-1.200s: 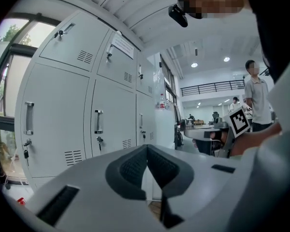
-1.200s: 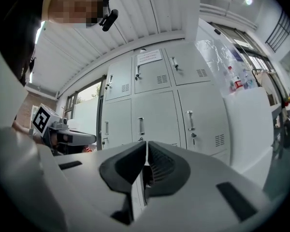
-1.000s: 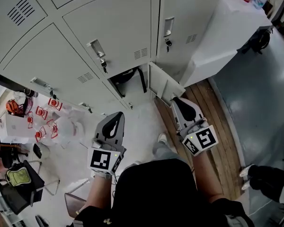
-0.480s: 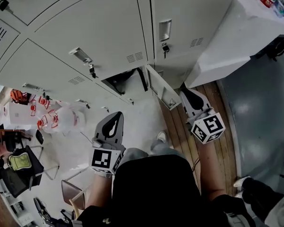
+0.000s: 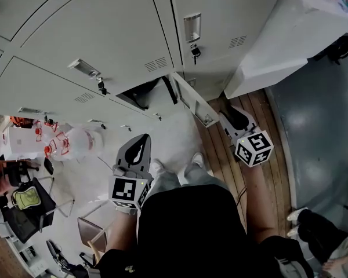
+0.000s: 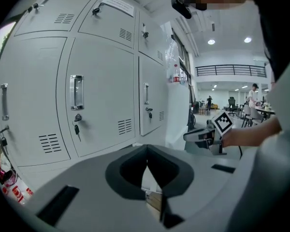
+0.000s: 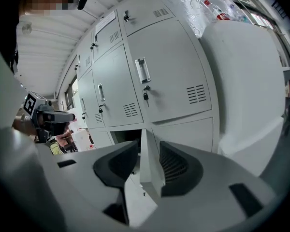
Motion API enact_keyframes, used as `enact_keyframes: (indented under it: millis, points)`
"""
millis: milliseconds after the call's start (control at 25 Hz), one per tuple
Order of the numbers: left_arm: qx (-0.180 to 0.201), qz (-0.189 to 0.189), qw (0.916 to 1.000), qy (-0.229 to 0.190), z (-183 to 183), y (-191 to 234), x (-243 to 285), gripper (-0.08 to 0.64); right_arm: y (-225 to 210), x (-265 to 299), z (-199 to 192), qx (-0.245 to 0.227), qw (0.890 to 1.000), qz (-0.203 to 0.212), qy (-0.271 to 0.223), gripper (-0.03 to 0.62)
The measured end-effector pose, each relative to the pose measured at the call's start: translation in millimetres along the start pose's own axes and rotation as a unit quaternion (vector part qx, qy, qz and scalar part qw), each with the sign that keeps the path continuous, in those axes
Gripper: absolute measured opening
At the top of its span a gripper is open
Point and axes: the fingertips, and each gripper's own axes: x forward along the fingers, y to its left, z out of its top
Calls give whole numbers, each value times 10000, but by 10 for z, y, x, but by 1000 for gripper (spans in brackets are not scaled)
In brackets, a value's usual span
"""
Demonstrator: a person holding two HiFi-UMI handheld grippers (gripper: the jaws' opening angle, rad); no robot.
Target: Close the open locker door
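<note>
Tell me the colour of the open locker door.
The open locker door is pale grey, clearest in the right gripper view.

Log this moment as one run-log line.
right gripper: fingers opening, locker door edge between them | left gripper: shut, empty | locker door: not yet closed

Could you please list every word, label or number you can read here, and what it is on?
Nothing can be read.
Paper label on an upper locker door: too blurred.
Red label on a bottle: too small.
Marker cube: a square pattern, no words.
</note>
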Motion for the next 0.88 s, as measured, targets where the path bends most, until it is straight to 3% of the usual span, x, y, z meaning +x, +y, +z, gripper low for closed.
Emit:
enact_keyframes:
  millis: [400,640,880]
  points:
    - [-14,-198,9997,124,-152,90,-50,21,2,72,-597,191,9976,-262,615,161]
    - [-60,-215,9997,108,-207,256,-172,21,49,95,-710,232,9960,-569,647,160]
    - [-74,-318,9994,90,-277,432,-322,21,165,93,-764,219,9942,-793,696,118]
